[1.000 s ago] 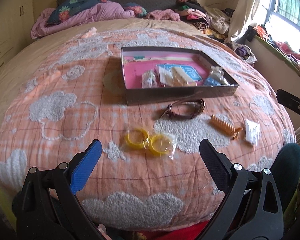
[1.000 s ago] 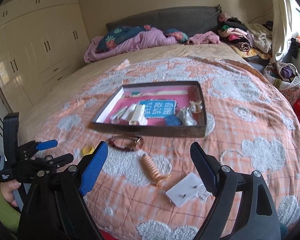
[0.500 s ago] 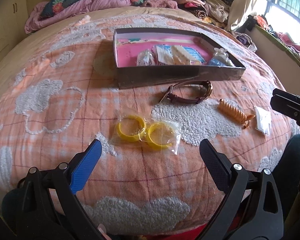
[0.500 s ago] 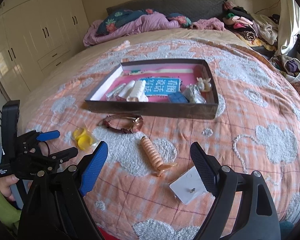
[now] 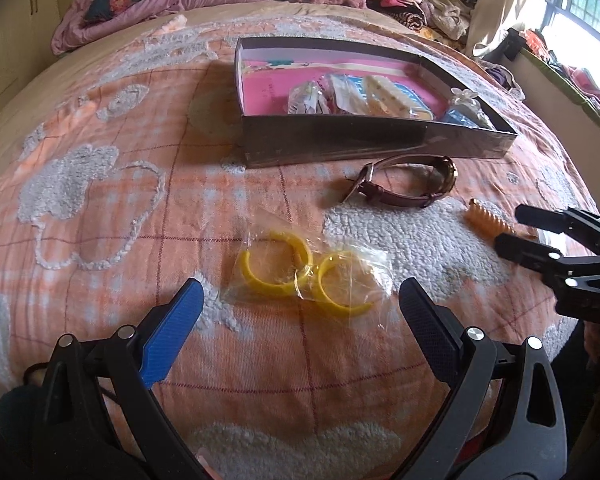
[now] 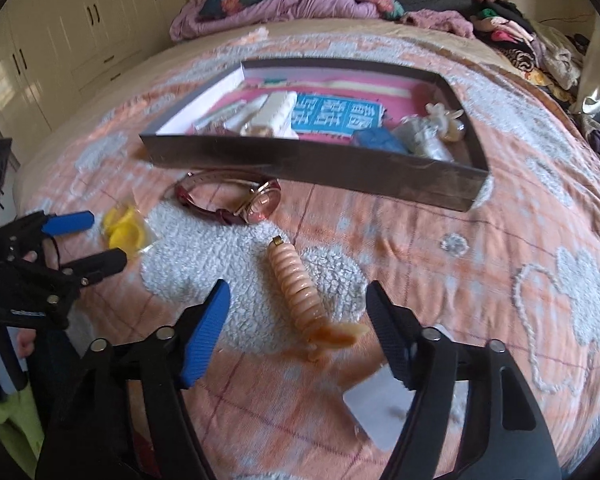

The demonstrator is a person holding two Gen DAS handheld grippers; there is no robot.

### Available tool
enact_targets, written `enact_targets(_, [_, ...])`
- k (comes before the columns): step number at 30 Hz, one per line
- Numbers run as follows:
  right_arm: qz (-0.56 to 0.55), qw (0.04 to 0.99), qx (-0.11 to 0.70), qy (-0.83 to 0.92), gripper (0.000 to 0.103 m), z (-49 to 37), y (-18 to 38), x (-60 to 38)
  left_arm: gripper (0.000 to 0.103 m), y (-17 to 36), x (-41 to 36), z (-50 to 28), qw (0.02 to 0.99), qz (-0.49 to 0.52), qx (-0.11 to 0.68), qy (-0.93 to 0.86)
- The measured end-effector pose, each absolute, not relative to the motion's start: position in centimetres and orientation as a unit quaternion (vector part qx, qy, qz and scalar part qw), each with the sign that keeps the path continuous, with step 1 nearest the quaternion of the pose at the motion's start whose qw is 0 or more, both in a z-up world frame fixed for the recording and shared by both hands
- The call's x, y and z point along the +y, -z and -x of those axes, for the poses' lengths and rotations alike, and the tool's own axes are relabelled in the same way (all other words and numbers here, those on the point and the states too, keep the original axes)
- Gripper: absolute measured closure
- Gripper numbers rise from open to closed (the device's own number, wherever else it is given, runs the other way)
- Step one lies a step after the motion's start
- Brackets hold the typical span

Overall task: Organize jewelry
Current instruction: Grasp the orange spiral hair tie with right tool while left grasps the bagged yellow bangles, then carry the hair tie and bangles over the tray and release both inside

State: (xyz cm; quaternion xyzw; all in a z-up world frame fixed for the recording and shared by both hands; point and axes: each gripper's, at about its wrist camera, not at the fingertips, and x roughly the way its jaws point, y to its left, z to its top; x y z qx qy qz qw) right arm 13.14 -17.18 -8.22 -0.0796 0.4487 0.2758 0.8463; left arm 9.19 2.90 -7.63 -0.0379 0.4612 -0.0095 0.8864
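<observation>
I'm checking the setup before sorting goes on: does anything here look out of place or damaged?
No damage shows. Four pieces lie loose on the quilt outside the box: bagged yellow hoops, watch, peach spiral piece and white card.

Little can be read. In the right wrist view a blue card (image 6: 337, 114) lies flat in the box (image 6: 320, 164), at 12 o'clock from the right gripper (image 6: 298, 312). It carries large white characters in three blocks; their strokes are too soft to make out. At 9 o'clock, the left gripper (image 6: 96, 240) has a small pale line of print on its black body, too blurred to read. In the left wrist view the card (image 5: 414, 94) shows only as a blue edge under packets.
</observation>
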Motion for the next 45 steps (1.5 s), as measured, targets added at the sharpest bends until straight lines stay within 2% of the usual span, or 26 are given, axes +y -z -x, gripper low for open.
enact_targets(5, [0.095, 0.842, 0.454, -0.275, 0.055, -13.9, 9.4, -16.4, 0.012, 7.9, 2.7, -9.7, 0.885, 0.036, 0.464, 0.01])
enact_targets(8, [0.096, 0.843, 0.447, -0.283, 0.076, -13.7, 9.5, -16.4, 0.012, 8.1, 2.1, -10.0, 0.885, 0.027, 0.465, 0.013])
enact_targets(11, [0.089, 0.847, 0.439, -0.286, 0.085, -13.4, 9.2, -16.6, 0.012, 8.3, 1.7, -10.2, 0.884, 0.021, 0.467, 0.011])
enact_targets(17, [0.051, 0.854, 0.427, -0.292, 0.086, -12.8, 8.4, -17.8, 0.012, 8.5, 1.4, -10.5, 0.887, 0.013, 0.461, 0.004])
enact_targets(18, [0.045, 0.856, 0.424, -0.293, 0.086, -12.7, 8.1, -18.0, 0.016, 8.6, 1.3, -10.6, 0.888, 0.01, 0.46, 0.002])
enact_targets(22, [0.032, 0.86, 0.415, -0.294, 0.086, -12.4, 7.5, -18.7, 0.022, 8.5, 0.7, -10.6, 0.89, -0.008, 0.455, 0.003])
enact_targets(24, [0.028, 0.861, 0.412, -0.295, 0.086, -12.2, 7.3, -18.9, 0.029, 8.4, 0.4, -10.4, 0.892, -0.015, 0.452, 0.007])
enact_targets(45, [-0.006, 0.891, 0.343, -0.296, 0.086, -10.3, 1.9, -21.2, 0.03, 0.7, -0.7, -8.6, 0.927, 0.003, 0.374, 0.032])
